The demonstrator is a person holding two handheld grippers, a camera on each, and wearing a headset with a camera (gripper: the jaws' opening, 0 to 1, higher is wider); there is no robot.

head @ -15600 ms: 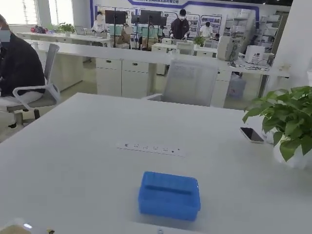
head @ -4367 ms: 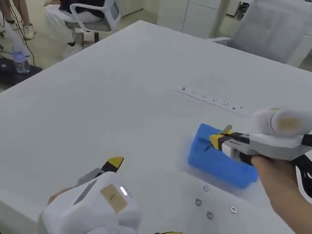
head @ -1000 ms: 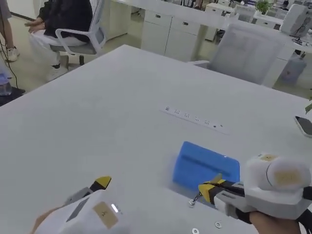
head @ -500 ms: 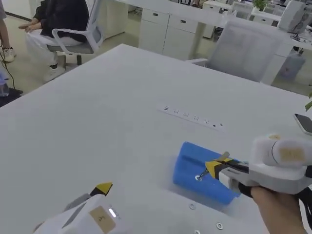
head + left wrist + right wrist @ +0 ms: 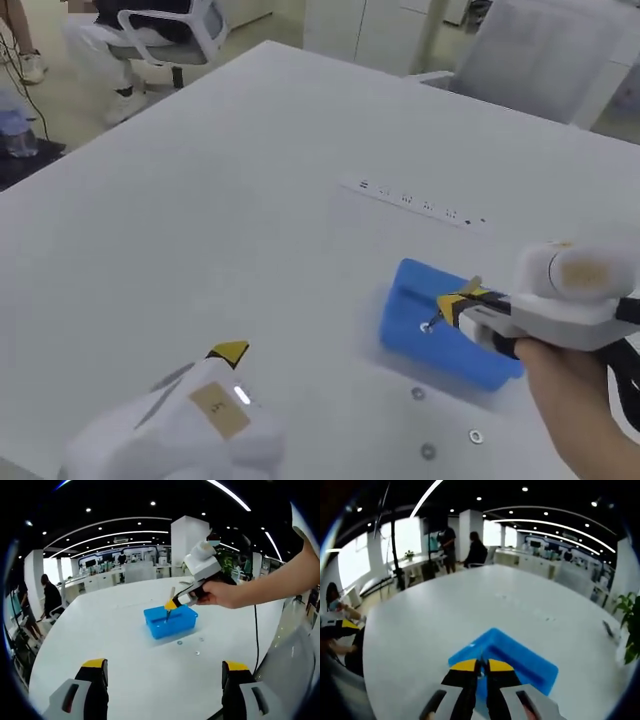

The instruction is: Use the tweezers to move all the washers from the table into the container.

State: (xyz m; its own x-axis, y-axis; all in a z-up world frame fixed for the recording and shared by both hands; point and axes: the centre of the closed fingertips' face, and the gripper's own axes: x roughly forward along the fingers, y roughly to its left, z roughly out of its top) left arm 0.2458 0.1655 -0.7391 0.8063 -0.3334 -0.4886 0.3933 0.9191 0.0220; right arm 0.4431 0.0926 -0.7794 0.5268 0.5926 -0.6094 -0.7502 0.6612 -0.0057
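Observation:
A blue container (image 5: 452, 338) stands on the white table (image 5: 250, 220). My right gripper (image 5: 462, 303) is shut on thin metal tweezers (image 5: 436, 319), whose tips hang over the container's near side. A small pale speck shows at the tips; I cannot tell if it is a washer. Three washers lie on the table in front of the container: one (image 5: 418, 394) closest to it, two (image 5: 428, 452) (image 5: 475, 436) farther out. My left gripper (image 5: 164, 665) is open and holds nothing, well short of the container (image 5: 170, 621). The right gripper view looks down its shut gripper (image 5: 482, 664) onto the container (image 5: 522, 664).
A flush socket strip (image 5: 420, 206) is set in the table behind the container. Office chairs stand past the far edge, one (image 5: 190, 25) at the left, one (image 5: 555, 50) at the right. A person's hand (image 5: 570, 400) holds the right gripper.
The right gripper lifted the tweezers from a washer on the table in front of the container and carried them over the container. The left gripper stayed put; the head camera tilted down.

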